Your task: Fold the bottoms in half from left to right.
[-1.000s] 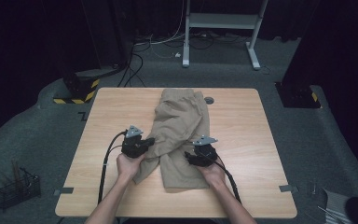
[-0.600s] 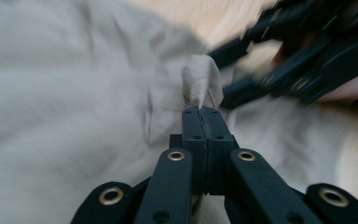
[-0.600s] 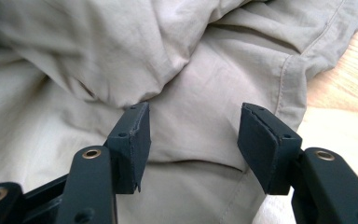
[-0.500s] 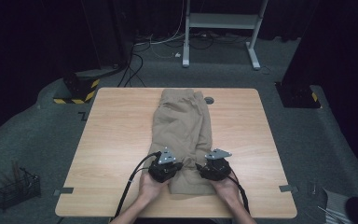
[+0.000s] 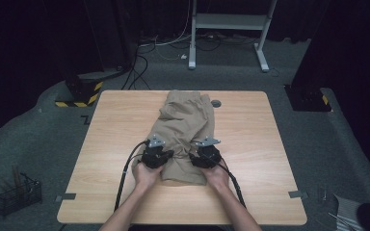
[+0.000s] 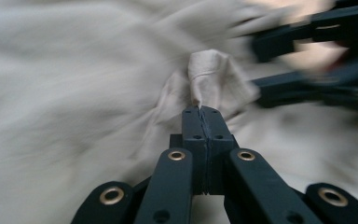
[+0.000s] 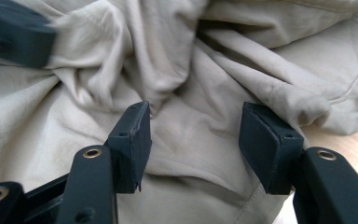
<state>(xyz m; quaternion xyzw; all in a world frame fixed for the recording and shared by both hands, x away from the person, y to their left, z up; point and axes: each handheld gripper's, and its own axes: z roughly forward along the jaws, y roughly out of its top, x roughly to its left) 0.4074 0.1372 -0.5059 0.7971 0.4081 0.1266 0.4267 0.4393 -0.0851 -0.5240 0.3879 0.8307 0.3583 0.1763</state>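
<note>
1. Since half a second ago, both hands have gone a little forward on the beige cotton garment (image 5: 185,130), from its near edge toward its middle, and the cloth near them is now more bunched than it was then.

2. Left claw (image 6: 200,109) is fully closed and it pinches a small fold of the beige cloth between its pads; the fold stands up just beyond the tips in the left gripper view. In the high view the left claw (image 5: 155,153) sits on the near left part of the garment.

3. Right claw (image 7: 193,135) is wide, with loose cloth lying between the two jaws but no pad pressing on it, so I judge that it holds nothing. In the high view the right claw (image 5: 205,153) sits on the near right part, just beside the left one.

4. Where the garment is: it lies in the middle of the light wooden surface (image 5: 270,144), with its long axis running away from the person, from the near edge toward the far edge. A small grey round disc (image 5: 216,103) lies on the wood just beside its far right corner.

5. Deciding relation: the wrinkled ridge of cloth is directly ahead of the right claw and partly already between its jaws, so this hand is the nearer one for the next grip. I think it needs only to go down and close.
</note>
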